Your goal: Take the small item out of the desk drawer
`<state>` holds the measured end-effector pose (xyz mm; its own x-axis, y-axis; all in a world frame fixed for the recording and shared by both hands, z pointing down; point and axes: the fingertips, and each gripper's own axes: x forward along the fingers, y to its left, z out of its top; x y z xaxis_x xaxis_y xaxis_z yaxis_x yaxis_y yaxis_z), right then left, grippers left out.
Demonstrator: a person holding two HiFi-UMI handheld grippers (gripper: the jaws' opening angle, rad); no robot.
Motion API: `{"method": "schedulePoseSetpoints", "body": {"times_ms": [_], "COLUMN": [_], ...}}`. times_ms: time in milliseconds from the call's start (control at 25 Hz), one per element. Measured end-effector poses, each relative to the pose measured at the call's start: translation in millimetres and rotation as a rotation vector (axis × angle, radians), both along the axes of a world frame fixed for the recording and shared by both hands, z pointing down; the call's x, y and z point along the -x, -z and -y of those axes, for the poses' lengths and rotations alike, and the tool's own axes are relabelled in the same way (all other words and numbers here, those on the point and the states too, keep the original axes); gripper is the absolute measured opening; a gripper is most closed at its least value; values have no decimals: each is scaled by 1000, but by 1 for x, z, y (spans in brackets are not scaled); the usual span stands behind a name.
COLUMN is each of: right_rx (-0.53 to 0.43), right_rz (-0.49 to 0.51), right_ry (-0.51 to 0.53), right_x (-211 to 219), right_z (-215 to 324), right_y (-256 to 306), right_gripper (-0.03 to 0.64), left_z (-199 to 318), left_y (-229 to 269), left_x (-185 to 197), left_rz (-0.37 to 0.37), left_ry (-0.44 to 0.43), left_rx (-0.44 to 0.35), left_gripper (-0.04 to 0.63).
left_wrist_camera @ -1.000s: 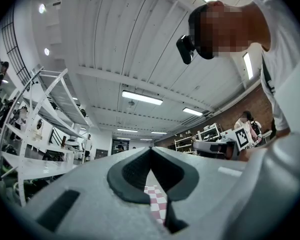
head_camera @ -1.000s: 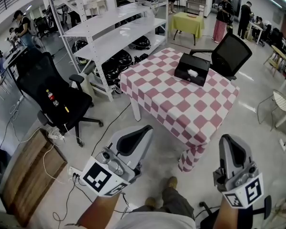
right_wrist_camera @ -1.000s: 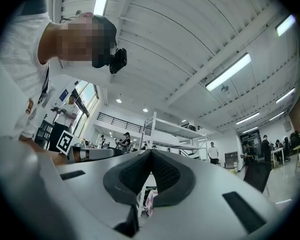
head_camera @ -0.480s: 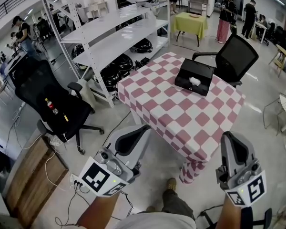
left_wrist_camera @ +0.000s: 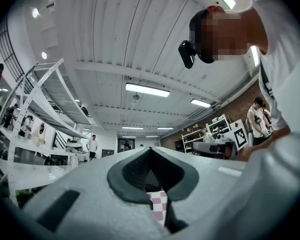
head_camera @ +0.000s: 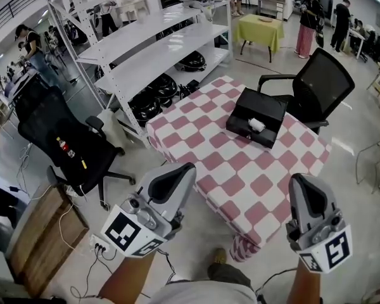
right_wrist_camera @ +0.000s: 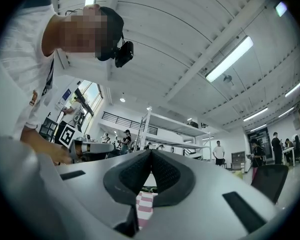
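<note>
A black drawer box [head_camera: 256,124] sits toward the far side of a table with a red-and-white checked cloth [head_camera: 228,170]. A small white item [head_camera: 256,125] shows on or in the box; I cannot tell which. Both grippers are held out in the air short of the table's near edge. My left gripper [head_camera: 180,173] is at the lower left and my right gripper [head_camera: 304,185] at the lower right. In the left gripper view the jaws [left_wrist_camera: 150,151] meet at the tips with nothing between them. The right gripper view shows the same for its jaws [right_wrist_camera: 151,154].
A black office chair [head_camera: 320,81] stands behind the table, another [head_camera: 57,138] at the left. White shelving [head_camera: 152,49] runs along the far left. A wooden board [head_camera: 38,233] and cables lie on the floor at lower left. People and a yellow table [head_camera: 261,29] are far behind.
The table and box have come nearer and lower in the head view. Both grippers have travelled forward toward the table, still shut and level with each other.
</note>
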<state>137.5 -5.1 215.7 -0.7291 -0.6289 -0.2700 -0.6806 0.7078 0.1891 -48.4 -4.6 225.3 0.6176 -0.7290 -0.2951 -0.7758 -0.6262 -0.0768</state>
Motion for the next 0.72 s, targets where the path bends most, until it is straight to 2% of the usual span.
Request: {"method": "schedulePoseSetpoints", "body": {"times_ms": [440,720], "right_rx": [6,23], "right_rz": [-75,-124], "right_ry": [-1,-33], "right_x": [-23,-14], "right_z": [95,151], "right_y": [-3,-8], "right_gripper": [11,11], "left_z": [84,144], "left_y": [10,5], "left_x": [-24,-29], "left_rz": [16,28], "left_ry": [16,-27], "left_rx": [-16,-22], "left_gripper": [14,14]}}
